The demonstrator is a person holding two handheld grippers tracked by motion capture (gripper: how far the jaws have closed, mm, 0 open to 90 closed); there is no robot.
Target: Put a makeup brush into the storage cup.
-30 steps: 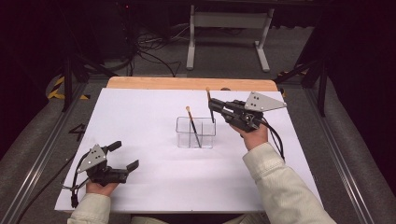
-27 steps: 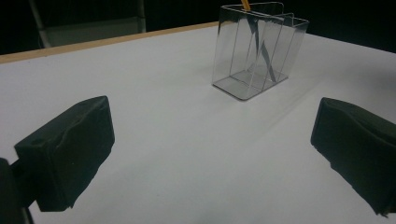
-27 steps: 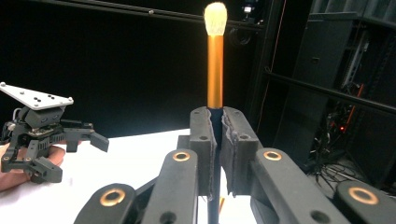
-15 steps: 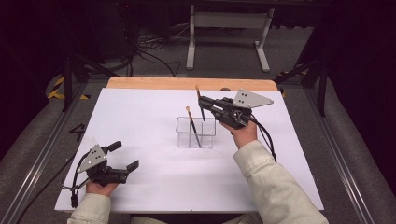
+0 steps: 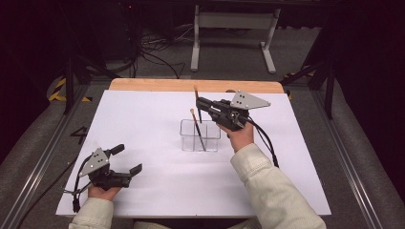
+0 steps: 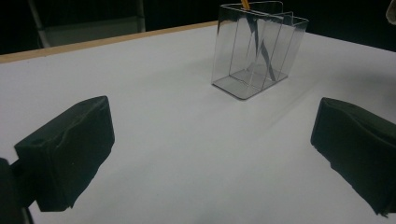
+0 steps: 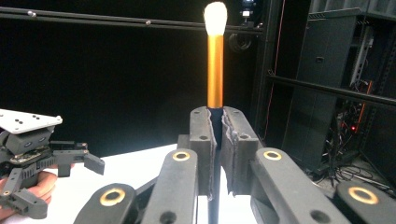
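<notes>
So I'm running the right gripper (image 5: 201, 106) here and its jaws are clamping a makeup brush (image 7: 215, 60), pinching the dark handle just under the gold ferrule, with the white bristle tuft sticking straight up above the pads in the right gripper view. In the high view I'm holding it upright just above the far edge of the clear plastic organizer (image 5: 200, 136), which is sitting mid-table on the white sheet (image 5: 143, 119) and already has another brush (image 5: 197, 129) leaning inside it. My guess is this thing is weighing next to nothing, stiff along the handle, and that smooth lacquered stick is probably slippery, so gripping close to the ferrule seems right; I'm avoiding the bristles since they'd squash. The organizer is looking light and thin-walled too, so I'm expecting it to skid or tip if the handle is bumping a divider. The left gripper (image 5: 125, 160) is sitting near the front-left of the table, jaws spread wide, holding nothing.
</notes>
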